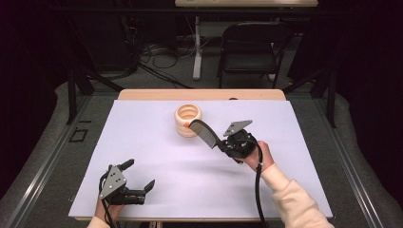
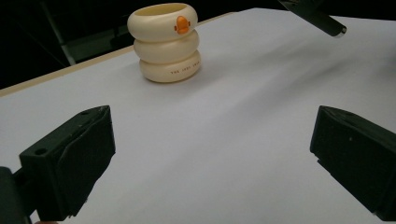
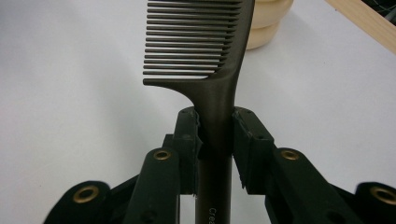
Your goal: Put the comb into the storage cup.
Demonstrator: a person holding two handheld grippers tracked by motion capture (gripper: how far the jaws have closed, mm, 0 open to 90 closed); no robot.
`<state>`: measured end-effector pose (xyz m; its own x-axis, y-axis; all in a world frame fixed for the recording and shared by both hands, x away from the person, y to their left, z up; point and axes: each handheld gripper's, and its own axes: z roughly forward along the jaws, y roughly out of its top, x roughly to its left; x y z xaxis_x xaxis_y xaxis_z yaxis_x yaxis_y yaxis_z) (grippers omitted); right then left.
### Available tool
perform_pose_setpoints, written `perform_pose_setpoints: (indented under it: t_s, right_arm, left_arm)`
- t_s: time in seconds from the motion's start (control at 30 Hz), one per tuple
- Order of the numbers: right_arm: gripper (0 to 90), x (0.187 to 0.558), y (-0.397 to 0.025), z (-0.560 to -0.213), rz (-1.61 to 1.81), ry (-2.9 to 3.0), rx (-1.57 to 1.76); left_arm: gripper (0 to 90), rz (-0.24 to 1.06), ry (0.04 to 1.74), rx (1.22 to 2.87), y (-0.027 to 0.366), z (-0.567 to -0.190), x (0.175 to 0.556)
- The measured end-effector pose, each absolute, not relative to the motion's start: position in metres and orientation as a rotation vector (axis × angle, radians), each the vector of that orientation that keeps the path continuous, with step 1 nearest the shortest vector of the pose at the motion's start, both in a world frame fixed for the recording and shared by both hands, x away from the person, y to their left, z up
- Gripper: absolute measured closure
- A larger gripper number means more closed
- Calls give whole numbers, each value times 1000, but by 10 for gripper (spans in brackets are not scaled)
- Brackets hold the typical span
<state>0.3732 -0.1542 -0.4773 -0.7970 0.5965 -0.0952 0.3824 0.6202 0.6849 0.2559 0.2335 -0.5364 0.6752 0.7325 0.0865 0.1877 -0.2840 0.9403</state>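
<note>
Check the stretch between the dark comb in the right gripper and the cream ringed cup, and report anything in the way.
Nothing visible blocks it. The dark plastic comb, clamped by its handle in the right gripper, already has its toothed end at the rim of the cream stacked-ring cup. Bare white table cover lies around them.

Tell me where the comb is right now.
The comb is clamped by its handle in the right gripper, held above the white mat right of centre in the high view, its toothed end reaching toward the cream holder.

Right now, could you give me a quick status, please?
Right gripper shut on comb, near cream holder. Left gripper open, idle. Nothing in the way.
</note>
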Motion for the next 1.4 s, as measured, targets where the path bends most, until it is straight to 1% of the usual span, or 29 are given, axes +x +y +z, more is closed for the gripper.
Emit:
perform_pose_setpoints:
  t_s: [1.4]
  right_arm:
    - [724, 380, -157, -476, 1065, 2459, 810]
  left_arm:
    - [1, 632, 732, 1820, 233, -537, 256]
